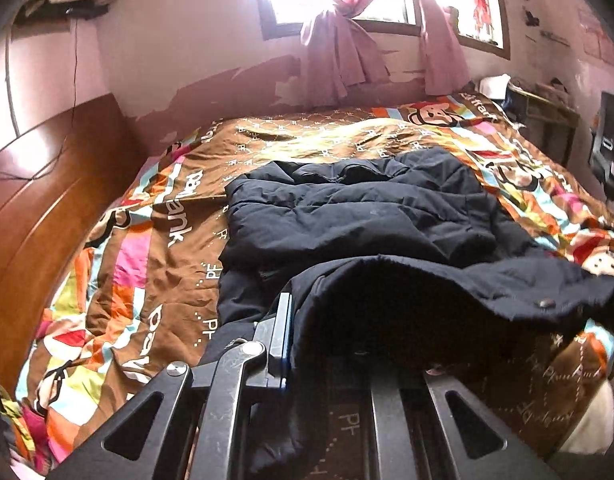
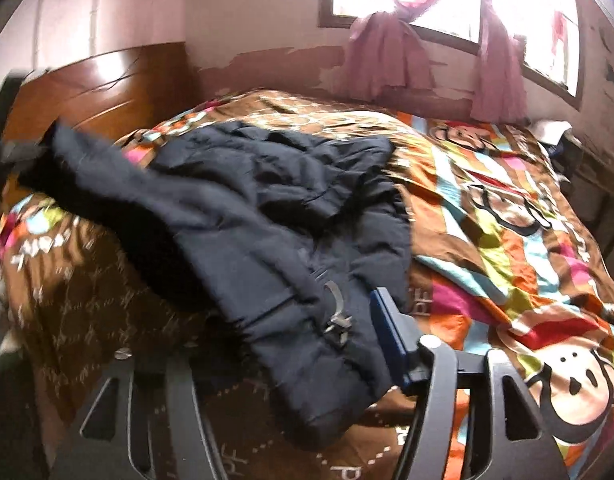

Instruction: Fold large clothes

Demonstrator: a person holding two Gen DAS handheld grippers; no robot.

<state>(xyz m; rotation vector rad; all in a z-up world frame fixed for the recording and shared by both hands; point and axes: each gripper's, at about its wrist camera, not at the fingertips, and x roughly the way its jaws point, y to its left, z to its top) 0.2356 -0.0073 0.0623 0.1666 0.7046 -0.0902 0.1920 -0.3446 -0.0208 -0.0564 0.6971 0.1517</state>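
Both tools, left (image 1: pixel 347 340) and right (image 2: pixel 307 344), clamp the navy padded jacket (image 1: pixel 359 208) on the patterned quilt (image 1: pixel 147 240); wooden headboard (image 1: pixel 39 200) beside.

The dark padded jacket (image 1: pixel 363 208) fills the middle of the bed, and one lifted flap drapes across the left gripper (image 1: pixel 347 344), blocking the way straight ahead. Bare patterned bedspread (image 1: pixel 147 248) lies open on both sides of it, widest on the right (image 2: pixel 507 240). A wooden headboard (image 1: pixel 39 208) closes off the left edge, the wall with pink curtains (image 1: pixel 339 60) the far edge.
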